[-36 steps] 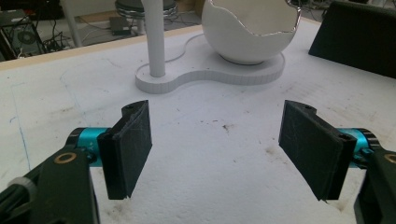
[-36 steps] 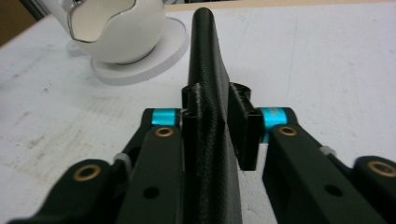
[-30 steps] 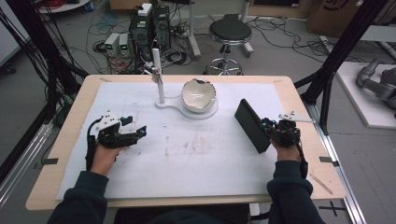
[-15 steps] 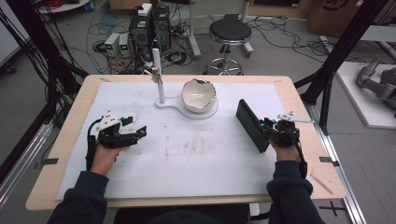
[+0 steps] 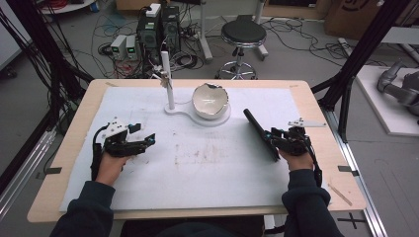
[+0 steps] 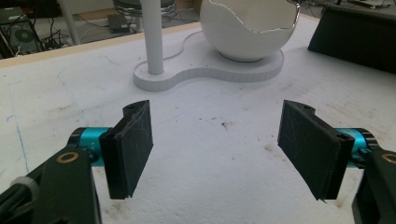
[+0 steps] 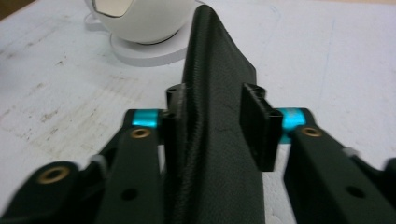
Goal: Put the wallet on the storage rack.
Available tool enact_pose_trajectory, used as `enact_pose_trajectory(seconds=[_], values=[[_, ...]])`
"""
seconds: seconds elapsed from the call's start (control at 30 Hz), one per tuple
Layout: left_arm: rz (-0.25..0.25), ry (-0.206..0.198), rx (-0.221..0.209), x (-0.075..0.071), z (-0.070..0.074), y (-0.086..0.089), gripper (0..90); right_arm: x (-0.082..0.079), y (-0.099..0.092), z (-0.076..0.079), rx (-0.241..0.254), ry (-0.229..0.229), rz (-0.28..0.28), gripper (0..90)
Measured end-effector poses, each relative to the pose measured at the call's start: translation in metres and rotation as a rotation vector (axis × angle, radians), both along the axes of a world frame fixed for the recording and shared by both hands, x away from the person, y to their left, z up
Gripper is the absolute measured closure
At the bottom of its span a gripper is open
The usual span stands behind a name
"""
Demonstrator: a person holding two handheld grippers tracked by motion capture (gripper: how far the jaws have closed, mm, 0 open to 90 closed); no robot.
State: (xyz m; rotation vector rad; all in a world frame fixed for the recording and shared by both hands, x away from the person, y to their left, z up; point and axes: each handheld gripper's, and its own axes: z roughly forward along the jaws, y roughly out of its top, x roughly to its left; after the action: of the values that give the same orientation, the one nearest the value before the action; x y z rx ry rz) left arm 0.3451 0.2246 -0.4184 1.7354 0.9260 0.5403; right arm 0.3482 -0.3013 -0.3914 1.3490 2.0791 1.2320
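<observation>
Black grained flat case [image 7: 210, 121], prob. leather, in right hand-held gripper [image 7: 212, 123].

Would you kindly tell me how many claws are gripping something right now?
1: the right claw clamps the black pouch at the table's right; the left claw stands open, gripping nothing.

Glossy white eggshell bowl [image 5: 210, 99], grainy matt black pouch [image 7: 212, 121], stained white table cover [image 5: 197, 163].

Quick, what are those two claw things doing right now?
Left gripper: open, holding nothing.
Right gripper: shut on a flat black case.
</observation>
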Motion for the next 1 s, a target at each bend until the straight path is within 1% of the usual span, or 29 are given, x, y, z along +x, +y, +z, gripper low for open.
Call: enact_pose_trajectory(seconds=[0.03, 0.07, 0.1, 0.17, 0.2, 0.27, 0.3, 0.33, 0.37, 0.43, 0.47, 0.53, 0.57, 0.6, 0.67, 0.7, 0.8, 0.87, 0.93, 1.0], values=[[0.000, -0.001, -0.002, 0.000, 0.000, 0.000, 26.3, -0.001, 0.001, 0.001, -0.017, -0.020, -0.007, 79.4], [0.000, -0.001, -0.001, 0.000, 0.000, 0.000, 26.3, -0.003, 0.002, 0.003, -0.043, -0.046, -0.034, 80.7], [-0.001, 0.000, -0.001, 0.000, 0.000, 0.000, 26.3, -0.003, 0.001, 0.005, -0.058, -0.056, -0.061, 81.6], [-0.002, 0.000, 0.001, 0.000, 0.000, 0.000, 26.3, -0.002, -0.005, 0.005, -0.033, -0.048, -0.096, 81.9], [-0.002, -0.001, 0.002, 0.000, 0.000, 0.000, 26.3, -0.002, -0.007, 0.004, -0.024, -0.045, -0.125, 82.0], [-0.004, 0.001, 0.004, 0.000, 0.000, 0.000, 26.3, -0.001, -0.012, 0.004, -0.019, -0.044, -0.170, 82.1], [-0.003, 0.003, 0.001, 0.000, 0.000, 0.000, 26.3, -0.001, -0.015, 0.004, -0.014, -0.041, -0.189, 81.1], [-0.003, 0.003, 0.002, 0.000, 0.000, 0.000, 26.3, -0.001, -0.017, 0.004, -0.014, -0.038, -0.208, 77.5], [-0.004, 0.003, 0.003, 0.000, 0.000, 0.000, 26.3, 0.000, -0.020, 0.003, -0.014, -0.036, -0.247, 76.0], [-0.003, 0.003, 0.003, 0.000, 0.000, -0.001, 26.3, 0.001, -0.022, 0.003, -0.009, -0.035, -0.257, 75.9], [-0.004, 0.003, 0.004, 0.000, 0.000, -0.001, 26.3, 0.002, -0.024, 0.002, 0.012, -0.027, -0.253, 73.3], [-0.002, 0.002, 0.003, 0.000, 0.000, -0.001, 26.4, 0.003, -0.028, 0.001, 0.062, -0.003, -0.242, 62.1], [-0.002, 0.002, 0.004, 0.000, 0.000, -0.001, 26.4, 0.004, -0.030, 0.000, 0.083, 0.007, -0.243, 61.0], [-0.003, 0.004, 0.003, 0.000, 0.000, 0.000, 26.5, 0.003, -0.030, -0.001, 0.085, 0.008, -0.252, 61.4], [-0.003, 0.002, 0.001, 0.000, 0.000, 0.000, 26.4, 0.003, -0.031, 0.000, 0.068, -0.003, -0.281, 68.2], [-0.003, 0.002, 0.000, 0.000, 0.000, 0.000, 26.4, 0.003, -0.032, 0.000, 0.063, -0.006, -0.290, 69.0], [-0.003, 0.002, 0.000, 0.000, 0.000, 0.000, 26.4, 0.002, -0.033, 0.000, 0.081, -0.010, -0.251, 65.4], [-0.005, 0.003, 0.003, 0.000, 0.000, 0.000, 26.4, 0.002, -0.032, -0.001, 0.086, -0.003, -0.229, 63.8], [-0.002, 0.002, 0.000, 0.000, 0.000, -0.001, 26.4, 0.002, -0.030, 0.000, 0.072, -0.007, -0.232, 64.0], [-0.001, 0.003, 0.000, 0.000, 0.000, 0.000, 26.4, 0.002, -0.030, 0.000, 0.070, -0.008, -0.237, 64.1]])
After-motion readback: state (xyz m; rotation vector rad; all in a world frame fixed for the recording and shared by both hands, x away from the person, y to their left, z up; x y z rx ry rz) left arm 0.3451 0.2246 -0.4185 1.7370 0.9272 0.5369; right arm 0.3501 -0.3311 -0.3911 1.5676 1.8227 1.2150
